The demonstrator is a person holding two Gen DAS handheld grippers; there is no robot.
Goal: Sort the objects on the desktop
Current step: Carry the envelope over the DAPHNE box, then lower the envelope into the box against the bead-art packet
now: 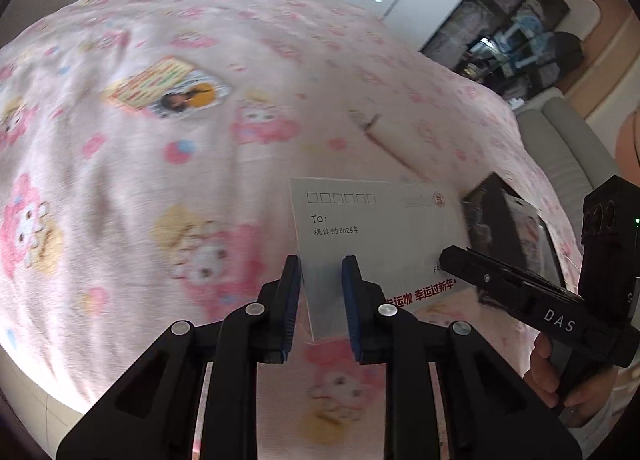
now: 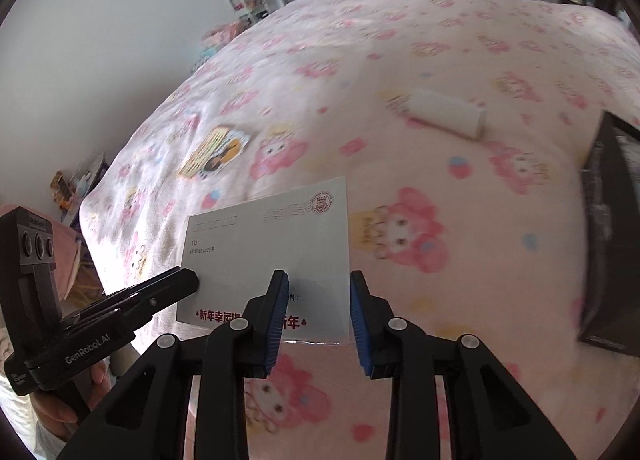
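The postcard [image 1: 372, 219] sits across both grippers. Its lower left corner shows in the gap of the left gripper [image 1: 320, 260], and its right edge lies just inside the right-hand pad of the right gripper [image 2: 320, 274]. Both pairs of jaws stand apart with the card showing between the pads, so neither is clamped on it.

If the step in hand is moving this card to its place, it likely goes best with one gripper pinning or tipping an edge. The other can then slide a pad under and close on bare card, well in from the corner so the thin sheet does not bend. The soft blanket [image 2: 400, 39] gives under pressure, so a shallow, slow approach should help.

Beyond the left jaws and to their left lies a colourful picture card [image 1: 168, 89]. A white block [image 2: 444, 113] lies far ahead of the right jaws, and a dark box [image 2: 608, 232] is off to their right, cut by the frame.

The blanket is blurred, so it is unclear whether the postcard rests on it or is lifted. Where the sorted things should go is not shown.
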